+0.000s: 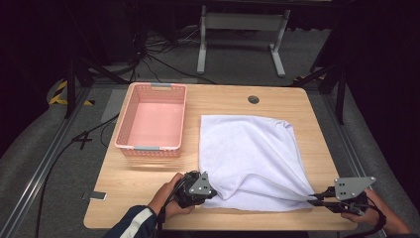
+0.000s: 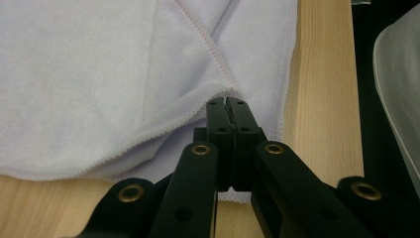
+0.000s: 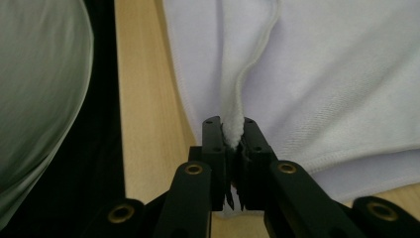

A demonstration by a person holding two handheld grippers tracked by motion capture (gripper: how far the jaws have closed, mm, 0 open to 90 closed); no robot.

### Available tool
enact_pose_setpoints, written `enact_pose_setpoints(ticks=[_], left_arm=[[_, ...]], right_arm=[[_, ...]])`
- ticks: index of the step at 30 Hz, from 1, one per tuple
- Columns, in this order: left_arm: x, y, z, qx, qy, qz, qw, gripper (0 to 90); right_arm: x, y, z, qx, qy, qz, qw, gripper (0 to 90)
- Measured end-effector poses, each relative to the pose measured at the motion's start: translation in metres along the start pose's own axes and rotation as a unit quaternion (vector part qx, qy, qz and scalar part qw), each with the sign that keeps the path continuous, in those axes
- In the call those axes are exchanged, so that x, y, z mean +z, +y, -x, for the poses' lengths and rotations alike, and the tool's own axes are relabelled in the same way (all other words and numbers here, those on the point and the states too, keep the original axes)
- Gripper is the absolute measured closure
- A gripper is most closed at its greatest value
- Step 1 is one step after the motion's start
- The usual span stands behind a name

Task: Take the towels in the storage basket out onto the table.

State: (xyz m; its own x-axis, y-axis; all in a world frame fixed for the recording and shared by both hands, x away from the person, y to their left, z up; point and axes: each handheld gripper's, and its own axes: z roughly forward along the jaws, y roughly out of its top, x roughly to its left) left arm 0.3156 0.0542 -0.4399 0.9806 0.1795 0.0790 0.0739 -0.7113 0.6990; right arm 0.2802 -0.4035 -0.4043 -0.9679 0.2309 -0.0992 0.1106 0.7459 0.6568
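White terry-cloth towel (image 1: 250, 158) lies spread on the pale wooden worktop (image 1: 292, 101), right of an empty pink plastic basket (image 1: 152, 121). Left hand-held gripper (image 1: 207, 190) and right hand-held gripper (image 1: 313, 200) each pinch a near corner. Folding looks begun; next, both corners likely travel to the far edge together.
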Motion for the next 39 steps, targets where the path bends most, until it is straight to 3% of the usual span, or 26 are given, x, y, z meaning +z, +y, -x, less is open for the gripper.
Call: enact_pose_setpoints(ticks=[1,2,3,4,5,6,7,9,11,12,14,16,17,19,21,22,23,25,27,29,31,33,35,36,38,39], left_arm=[[0.000,0.000,0.000,0.000,0.000,0.000,1.0000,83.6],[0.003,0.002,-0.002,-0.004,0.025,0.001,0.9997,68.8],[0.005,0.005,-0.003,-0.010,0.038,0.001,0.9992,61.0],[0.005,0.005,-0.003,-0.010,0.038,0.001,0.9992,54.0],[0.008,0.007,-0.005,-0.006,0.047,0.001,0.9989,54.0],[0.011,0.010,-0.007,-0.005,0.046,0.001,0.9989,47.7],[0.015,0.012,-0.010,0.004,0.034,0.001,0.9994,46.1],[0.025,0.016,-0.010,0.018,0.024,-0.024,0.9992,45.6],[0.035,0.016,-0.012,0.019,0.010,-0.033,0.9992,46.9],[0.037,0.016,-0.012,0.026,0.010,-0.040,0.9988,51.2],[0.038,0.014,-0.014,0.016,0.000,-0.034,0.9993,65.3],[0.035,0.012,-0.015,0.013,0.008,-0.034,0.9993,81.8],[0.032,0.011,-0.016,0.010,0.003,-0.028,0.9996,84.1],[0.025,0.009,-0.017,0.008,0.007,-0.015,0.9998,85.0],[0.011,0.006,-0.019,-0.006,0.001,0.013,0.9999,84.5],[0.005,0.004,-0.020,0.001,-0.002,0.020,0.9998,84.4],[-0.001,0.002,-0.019,-0.005,-0.007,0.026,0.9996,84.2],[-0.009,-0.004,-0.016,-0.003,-0.008,0.025,0.9997,84.1],[-0.013,-0.012,-0.012,-0.011,-0.022,0.015,0.9996,83.5],[-0.016,-0.019,-0.009,-0.016,-0.036,0.001,0.9992,76.7],[-0.023,-0.026,-0.008,-0.032,-0.036,0.015,0.9987,71.3],[-0.028,-0.028,-0.008,-0.058,-0.028,0.038,0.9972,66.2],[-0.029,-0.024,-0.009,-0.074,-0.015,0.052,0.9958,55.2],[-0.029,-0.024,-0.009,-0.074,-0.015,0.052,0.9958,51.3],[-0.023,-0.016,-0.010,-0.086,-0.010,0.061,0.9944,46.0],[-0.020,-0.011,-0.010,-0.087,-0.006,0.063,0.9942,42.6]], right_arm=[[0.001,-0.001,-0.001,0.004,-0.002,-0.004,1.0000,82.5],[0.003,-0.003,-0.002,0.005,-0.004,-0.013,0.9999,81.8],[0.005,-0.003,-0.002,0.002,-0.006,-0.019,0.9998,81.8],[0.005,-0.003,-0.002,0.002,-0.006,-0.019,0.9998,81.8],[0.008,-0.004,-0.003,0.004,-0.007,-0.029,0.9995,82.3],[0.010,-0.005,-0.003,0.002,-0.006,-0.033,0.9994,82.3],[0.012,-0.006,-0.002,0.002,-0.004,-0.036,0.9993,82.3],[0.016,-0.008,-0.002,0.001,0.010,-0.041,0.9991,80.9],[0.017,-0.009,-0.002,0.004,0.010,-0.041,0.9991,81.5],[0.017,-0.010,-0.002,0.005,0.014,-0.038,0.9992,81.3],[0.017,-0.011,-0.002,0.008,0.011,-0.034,0.9993,81.2],[0.016,-0.012,-0.002,0.010,0.007,-0.030,0.9995,81.9],[0.015,-0.011,-0.002,0.011,0.003,-0.030,0.9995,82.6],[0.014,-0.011,-0.002,0.009,0.002,-0.027,0.9996,83.6],[0.012,-0.011,-0.003,0.005,0.001,-0.021,0.9998,83.6],[0.011,-0.011,-0.003,0.006,0.004,-0.018,0.9998,83.6],[0.010,-0.012,-0.004,0.004,0.006,-0.017,0.9998,83.6],[0.008,-0.013,-0.004,0.004,0.016,-0.014,0.9998,82.7],[0.006,-0.013,-0.005,-0.001,0.023,-0.013,0.9997,80.9],[0.005,-0.014,-0.005,-0.003,0.032,-0.015,0.9994,75.8],[0.004,-0.015,-0.006,-0.002,0.036,-0.021,0.9991,70.5],[-0.001,-0.016,-0.005,-0.001,0.037,-0.005,0.9993,64.6],[-0.008,-0.016,0.000,0.016,0.010,0.019,0.9997,54.8],[-0.008,-0.016,0.000,0.016,0.010,0.019,0.9997,54.8],[-0.019,-0.014,0.011,0.039,-0.025,0.050,0.9977,52.8],[-0.027,-0.010,0.025,0.072,-0.073,0.074,0.9919,55.5]])
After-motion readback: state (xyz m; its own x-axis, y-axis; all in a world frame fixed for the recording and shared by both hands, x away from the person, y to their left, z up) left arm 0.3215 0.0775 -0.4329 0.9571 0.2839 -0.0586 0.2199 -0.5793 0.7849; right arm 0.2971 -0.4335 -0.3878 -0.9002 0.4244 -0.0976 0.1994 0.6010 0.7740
